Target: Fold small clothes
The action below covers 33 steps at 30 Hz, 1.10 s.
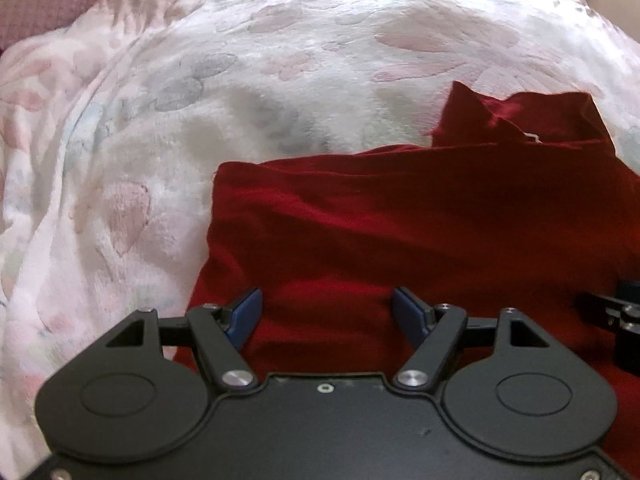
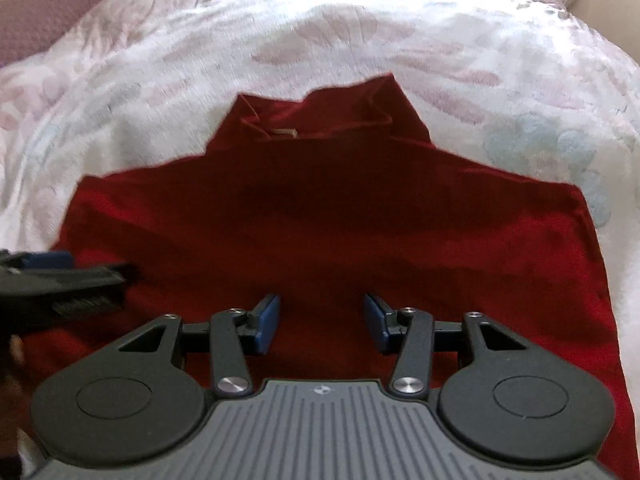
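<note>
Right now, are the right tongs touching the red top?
Cannot tell. In the right wrist view the right tongs stand open over the red top; neither contact nor gap is visible.

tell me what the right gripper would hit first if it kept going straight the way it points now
Most likely the red garment. The right gripper is open and angled down over the cloth with nothing between its fingers. How far off the fabric lies is unclear from this view.
</note>
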Each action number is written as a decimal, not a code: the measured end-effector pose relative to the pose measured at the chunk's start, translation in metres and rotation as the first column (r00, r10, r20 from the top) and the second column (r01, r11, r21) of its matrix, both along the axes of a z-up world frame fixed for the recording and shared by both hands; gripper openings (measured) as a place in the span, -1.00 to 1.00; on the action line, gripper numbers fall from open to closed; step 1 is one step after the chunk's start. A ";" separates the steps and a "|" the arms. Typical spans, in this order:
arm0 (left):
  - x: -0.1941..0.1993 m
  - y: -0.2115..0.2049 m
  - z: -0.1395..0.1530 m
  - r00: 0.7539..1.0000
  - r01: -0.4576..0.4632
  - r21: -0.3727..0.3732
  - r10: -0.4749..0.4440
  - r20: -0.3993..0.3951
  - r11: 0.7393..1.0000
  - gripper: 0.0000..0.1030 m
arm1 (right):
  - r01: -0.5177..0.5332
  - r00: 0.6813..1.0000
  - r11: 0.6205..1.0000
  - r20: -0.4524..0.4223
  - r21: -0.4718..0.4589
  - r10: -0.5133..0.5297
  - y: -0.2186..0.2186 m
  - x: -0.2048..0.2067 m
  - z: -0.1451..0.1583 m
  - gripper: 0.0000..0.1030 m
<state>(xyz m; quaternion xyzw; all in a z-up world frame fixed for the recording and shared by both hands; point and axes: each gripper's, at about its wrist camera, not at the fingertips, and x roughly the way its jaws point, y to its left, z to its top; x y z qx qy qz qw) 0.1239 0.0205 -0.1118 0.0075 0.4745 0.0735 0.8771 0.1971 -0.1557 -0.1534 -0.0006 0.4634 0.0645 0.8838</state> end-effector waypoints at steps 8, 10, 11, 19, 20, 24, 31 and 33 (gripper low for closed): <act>0.002 0.029 0.002 0.999 -0.044 0.000 0.044 0.000 0.999 0.46 | 0.001 1.000 1.000 -0.004 -0.013 -0.001 -0.013 -0.001 0.000 0.15; 0.000 0.034 0.002 0.999 -0.050 -0.016 0.050 0.001 0.999 0.46 | 0.019 1.000 0.998 0.003 -0.053 -0.019 -0.018 -0.002 0.001 0.16; -0.001 0.035 0.003 0.999 -0.050 -0.019 0.050 0.004 0.999 0.46 | 0.028 1.000 0.997 0.009 -0.076 -0.028 -0.021 -0.002 0.002 0.16; -0.007 0.049 0.004 0.997 -0.074 -0.038 0.074 0.009 0.997 0.46 | 0.108 0.994 0.992 0.005 -0.067 -0.108 -0.074 -0.009 0.007 0.16; -0.009 0.052 0.004 0.997 -0.078 -0.048 0.079 0.015 0.996 0.46 | 0.113 0.994 0.993 0.000 -0.042 -0.113 -0.080 -0.009 0.008 0.14; -0.016 0.061 0.002 0.995 -0.094 -0.061 0.095 0.009 0.994 0.46 | 0.144 0.990 0.988 -0.017 0.052 -0.143 -0.099 -0.016 0.011 0.10; -0.015 0.076 0.013 0.988 -0.152 -0.034 0.152 0.004 0.988 0.41 | 0.180 0.984 0.984 -0.008 0.001 -0.180 -0.110 -0.021 0.015 0.11; -0.013 0.075 0.024 0.987 -0.158 -0.028 0.158 0.024 0.987 0.41 | 0.190 0.982 0.982 -0.013 0.014 -0.190 -0.112 -0.019 0.018 0.11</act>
